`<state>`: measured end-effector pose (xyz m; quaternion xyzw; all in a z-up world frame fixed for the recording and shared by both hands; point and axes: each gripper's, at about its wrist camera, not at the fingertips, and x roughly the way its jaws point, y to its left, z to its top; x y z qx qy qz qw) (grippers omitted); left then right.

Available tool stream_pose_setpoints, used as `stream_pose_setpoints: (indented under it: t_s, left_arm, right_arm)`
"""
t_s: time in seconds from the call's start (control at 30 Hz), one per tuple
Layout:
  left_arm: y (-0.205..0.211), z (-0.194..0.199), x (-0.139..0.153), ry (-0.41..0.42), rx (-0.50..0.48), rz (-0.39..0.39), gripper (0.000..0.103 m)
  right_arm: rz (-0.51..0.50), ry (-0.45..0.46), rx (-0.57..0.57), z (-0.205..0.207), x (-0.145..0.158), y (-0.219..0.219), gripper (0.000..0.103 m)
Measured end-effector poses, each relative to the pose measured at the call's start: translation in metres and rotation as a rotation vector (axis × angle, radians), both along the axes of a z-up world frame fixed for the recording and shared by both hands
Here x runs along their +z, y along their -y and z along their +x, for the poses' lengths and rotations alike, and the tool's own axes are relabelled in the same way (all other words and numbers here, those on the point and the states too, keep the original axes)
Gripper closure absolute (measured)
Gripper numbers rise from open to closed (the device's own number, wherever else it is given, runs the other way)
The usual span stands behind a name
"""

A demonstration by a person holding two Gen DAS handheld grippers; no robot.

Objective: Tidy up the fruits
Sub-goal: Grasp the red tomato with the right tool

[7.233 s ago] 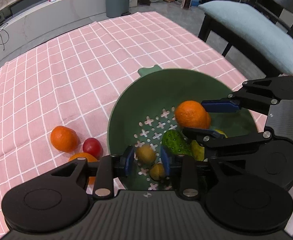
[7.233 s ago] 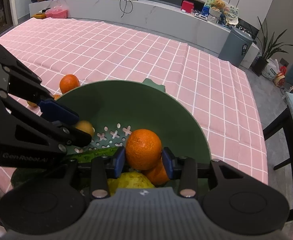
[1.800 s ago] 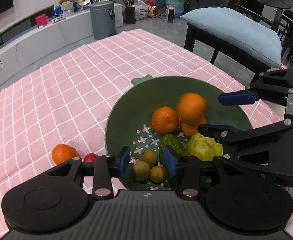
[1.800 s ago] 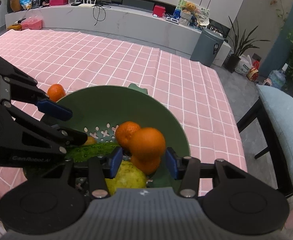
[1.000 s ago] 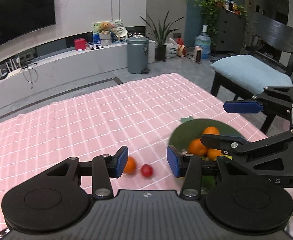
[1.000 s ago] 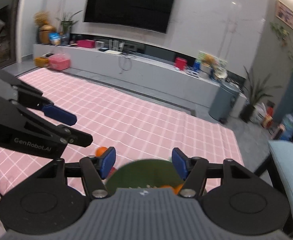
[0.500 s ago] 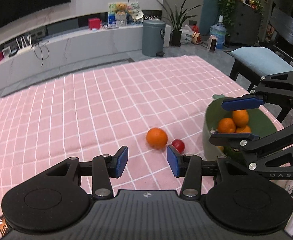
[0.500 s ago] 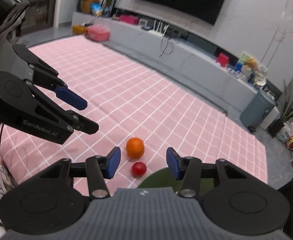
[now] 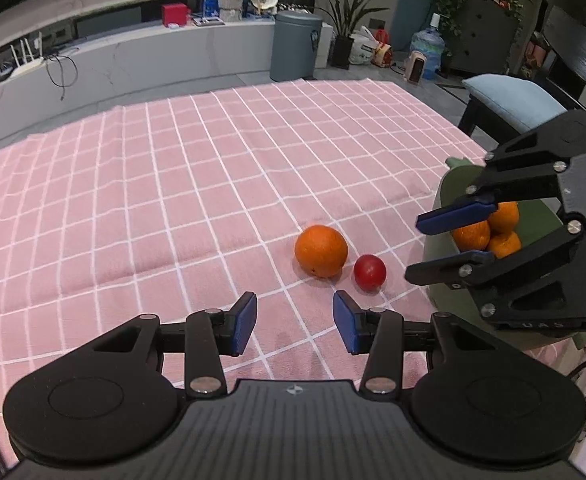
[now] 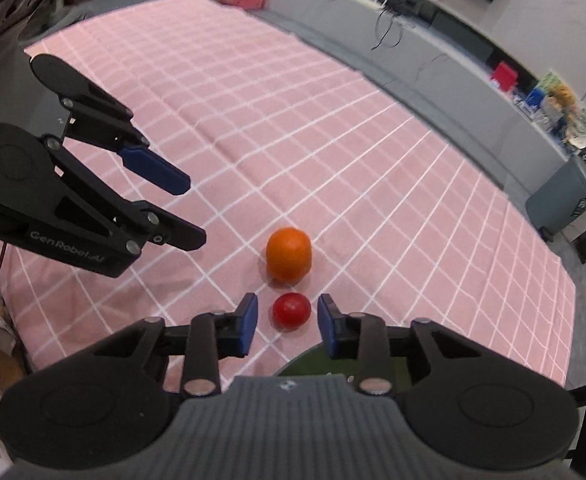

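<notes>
An orange [image 9: 321, 251] and a small red fruit [image 9: 369, 272] lie side by side on the pink checked tablecloth [image 9: 197, 184]. A green colander [image 9: 445, 208] at the right holds several oranges [image 9: 489, 229]. My left gripper [image 9: 295, 322] is open and empty, just short of the two loose fruits. My right gripper [image 10: 287, 320] is open, above the table, and the red fruit [image 10: 291, 311] shows between its pads with the orange [image 10: 289, 255] just beyond. The colander rim [image 10: 313, 364] shows under the right gripper. Each gripper also shows in the other's view.
A chair with a light blue cushion [image 9: 513, 98] stands off the table's right side. A grey bin [image 9: 296, 46] and a low white shelf [image 9: 133, 52] lie beyond the far edge. The tablecloth stretches left and far.
Both grippers have left the colander and moved left over the tablecloth. They have come lower and closer to the loose orange and red fruit. The right gripper now frames the red fruit.
</notes>
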<state>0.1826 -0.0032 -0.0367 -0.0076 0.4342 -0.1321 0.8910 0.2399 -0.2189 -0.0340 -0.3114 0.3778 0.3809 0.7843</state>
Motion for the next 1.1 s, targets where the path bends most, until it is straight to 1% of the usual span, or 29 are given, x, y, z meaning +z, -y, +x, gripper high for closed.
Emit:
stream_pose_setpoints:
  t_s: [0.23, 0.43, 0.57, 0.7, 0.8, 0.87, 1.0, 1.1]
  left_arm:
    - [0.000, 0.011, -0.016, -0.029, -0.015, -0.024, 0.051]
    - [-0.006, 0.018, -0.020, -0.031, -0.017, -0.058, 0.051]
    - [-0.009, 0.023, -0.023, -0.032, -0.013, -0.076, 0.051]
    - [-0.011, 0.024, -0.024, -0.027, -0.018, -0.088, 0.051]
    - [-0.011, 0.024, -0.022, -0.016, -0.019, -0.093, 0.051]
    - [-0.011, 0.025, -0.020, -0.010, -0.018, -0.096, 0.051]
    - [-0.009, 0.027, -0.016, 0.001, -0.031, -0.081, 0.051]
    - [-0.008, 0.029, -0.013, 0.009, -0.037, -0.073, 0.051]
  right_arm:
    - [-0.075, -0.081, 0.031, 0.024, -0.021, -0.017, 0.075]
    - [-0.137, -0.156, 0.004, 0.047, -0.039, -0.030, 0.075]
    - [-0.147, -0.191, -0.003, 0.056, -0.046, -0.035, 0.075]
    - [-0.155, -0.193, -0.013, 0.059, -0.051, -0.035, 0.074]
    - [-0.152, -0.189, -0.019, 0.060, -0.051, -0.035, 0.079]
    - [-0.144, -0.185, -0.022, 0.059, -0.049, -0.034, 0.080]
    - [-0.120, -0.150, -0.016, 0.053, -0.037, -0.029, 0.080]
    - [-0.075, -0.113, -0.032, 0.048, -0.019, -0.021, 0.081]
